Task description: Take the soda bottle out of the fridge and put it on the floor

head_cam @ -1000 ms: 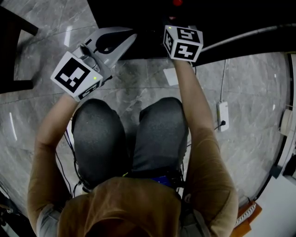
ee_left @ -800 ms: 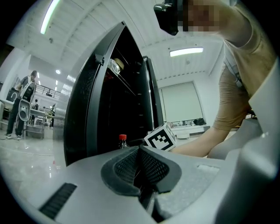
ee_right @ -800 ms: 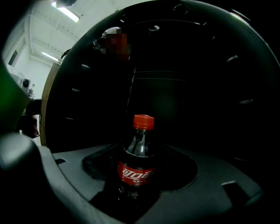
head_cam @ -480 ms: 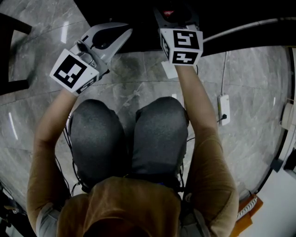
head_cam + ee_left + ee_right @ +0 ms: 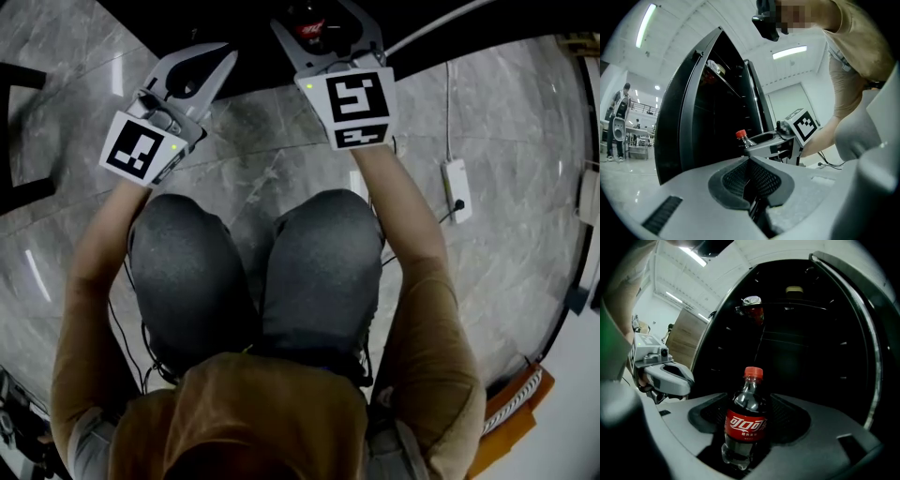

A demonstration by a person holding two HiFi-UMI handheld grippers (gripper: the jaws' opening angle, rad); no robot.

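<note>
Grey marble floor (image 5: pixel 281 178) fills most of the head view, and the dark open fridge (image 5: pixel 253 28) runs along its top edge. The person (image 5: pixel 262 281), in grey trousers and a brown top, is low before the fridge with knees forward and both arms stretched out. The right gripper (image 5: pixel 325 37) is clamped on the soda bottle (image 5: pixel 745 427). Its jaws press on the body at the red label, and the bottle stands upright between them with its red cap on. In the head view the bottle sits right at the fridge's front edge, held up by the jaws. The left gripper (image 5: pixel 211 61) hovers just to the left of the right one with its jaws pressed together and nothing between them. Its own view looks across at the bottle's cap and the other gripper. Inside the fridge a red can (image 5: pixel 752 308) stands on an upper shelf, well above the bottle. A white power strip (image 5: pixel 456 187) lies on the floor to the right, with a cable running away from it.
</note>
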